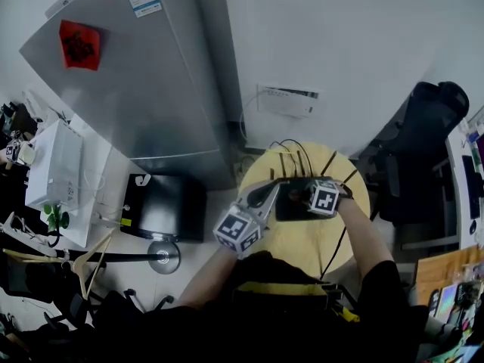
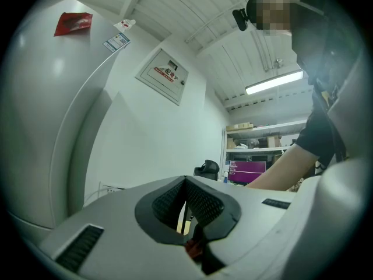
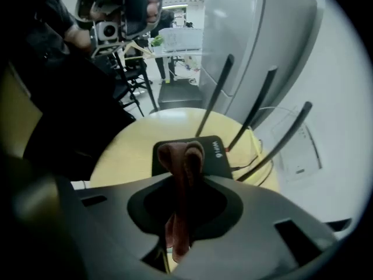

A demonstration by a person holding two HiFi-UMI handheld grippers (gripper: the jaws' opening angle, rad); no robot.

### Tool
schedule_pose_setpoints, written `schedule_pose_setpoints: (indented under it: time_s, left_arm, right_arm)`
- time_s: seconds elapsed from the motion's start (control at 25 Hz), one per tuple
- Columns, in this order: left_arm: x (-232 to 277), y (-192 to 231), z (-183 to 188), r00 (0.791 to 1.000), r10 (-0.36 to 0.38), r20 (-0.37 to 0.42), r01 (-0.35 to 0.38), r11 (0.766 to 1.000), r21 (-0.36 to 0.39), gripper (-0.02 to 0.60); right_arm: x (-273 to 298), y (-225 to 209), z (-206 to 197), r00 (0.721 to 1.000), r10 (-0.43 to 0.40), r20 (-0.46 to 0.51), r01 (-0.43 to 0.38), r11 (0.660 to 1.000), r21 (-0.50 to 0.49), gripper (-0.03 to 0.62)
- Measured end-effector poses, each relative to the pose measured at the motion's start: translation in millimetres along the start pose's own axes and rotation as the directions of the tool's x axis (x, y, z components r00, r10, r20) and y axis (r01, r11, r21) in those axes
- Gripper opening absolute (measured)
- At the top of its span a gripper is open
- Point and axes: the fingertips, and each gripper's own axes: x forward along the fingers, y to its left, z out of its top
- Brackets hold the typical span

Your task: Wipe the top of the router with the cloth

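So your right gripper (image 3: pixel 185 186) has its jaws clamped on the cloth (image 3: pixel 183 155), a reddish-brown strip folded over on itself. The folded end pokes out past the jaw tips and a loose tail hangs down beneath them. Right ahead of that gripper, just under the folded end of the cloth, is the black router (image 3: pixel 220 154). It lies flat on the round yellow table (image 3: pixel 125 147) with white lettering on its top. Whether the cloth is actually touching the top I can't quite tell from this angle, but it's right over the near edge. The antennas (image 3: pixel 257 108) stick up on the far side of the router, slanting away from the gripper.

Your left gripper (image 2: pixel 186 185) is tilted upward, so its camera mostly sees wall and ceiling. Its jaws are pressed together with only a thin slit between the pads, and nothing is pinched in them. There's a big silver fridge (image 2: pixel 44 127) off to its left and a wall panel (image 2: pixel 164 74) up ahead of it.

From the head view both grippers sit over the table, the left one just beside the router's left edge.
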Motion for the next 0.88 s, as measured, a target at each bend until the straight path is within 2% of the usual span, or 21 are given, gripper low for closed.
schedule_pose_setpoints:
  time_s: [0.04,0.12,0.2,0.28,0.4,0.64,0.88]
  left_arm:
    - [0.1,1.2,0.6,1.0,0.002,-0.001,-0.002,1.0,0.001,0.0]
    - [-0.6,4.0,0.8,1.0,0.008,0.0,-0.008,1.0,0.001,0.001]
    - [-2.2,8.8,-1.4,1.0,0.015,0.001,-0.015,1.0,-0.004,0.001]
    - [-4.2,14.5,-3.6,1.0,0.023,-0.015,-0.023,1.0,-0.004,0.0]
    - [-9.1,21.1,-6.0,0.999,0.037,-0.035,-0.037,0.999,0.002,0.0]
    - [-15.0,32.0,-3.4,0.995,0.075,-0.061,-0.074,0.997,0.019,0.0]
    - [-15.2,31.7,-11.7,0.994,0.068,-0.082,-0.068,0.998,0.011,0.0]
  right_arm:
    - [-3.0,-14.0,0.3,0.996,-0.086,-0.014,0.085,0.996,-0.024,0.061]
    - [-10.9,-37.8,1.3,0.97,-0.237,-0.044,0.233,0.969,-0.083,0.061]
    - [-11.1,-53.9,1.8,0.943,-0.328,-0.055,0.319,0.94,-0.12,0.061]
    - [-5.9,-65.0,-1.6,0.927,-0.368,-0.068,0.358,0.925,-0.127,0.061]
    - [4.0,-73.2,-13.1,0.919,-0.379,-0.112,0.363,0.922,-0.136,0.061]
    - [23.1,-84.8,-24.2,0.909,-0.383,-0.166,0.373,0.923,-0.092,0.061]
    - [39.7,-65.2,-29.2,0.937,-0.3,-0.18,0.291,0.954,-0.076,0.061]
